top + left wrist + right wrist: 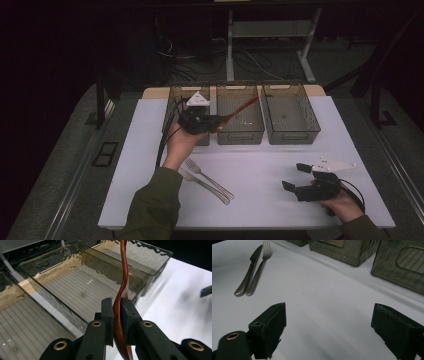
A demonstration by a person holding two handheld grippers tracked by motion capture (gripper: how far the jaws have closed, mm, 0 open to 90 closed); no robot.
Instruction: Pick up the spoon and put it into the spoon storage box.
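While the left gripper [216,123] hangs above the far left part of the white table [260,210], its two black jaws are clamped on a reddish-brown wooden spoon [240,111], the pads pressing on either side of the handle close to where it widens. In the left gripper view the spoon [122,292] rises from between the pads in a gentle S-curve, its far end up over the bins. From the high view the spoon slants from the gripper out over the middle bin [240,134], clear of the bin floor.

Three smoke-tinted, see-through plastic bins stand side by side along the far edge of the table: the left bin [172,95] partly behind the hand, the middle bin next to it, and the right bin [291,135] beside that. All have ribbed floors.

Near the front left of the table a metal fork [209,177] and a metal table knife [202,186] lie together, touching or nearly so, angled toward the front edge; the right gripper view shows the fork [259,270] and the knife [249,272] lying side by side.

Close to the front right corner the right gripper [296,176] is held low over the table, its jaws spread wide with bare tabletop between them
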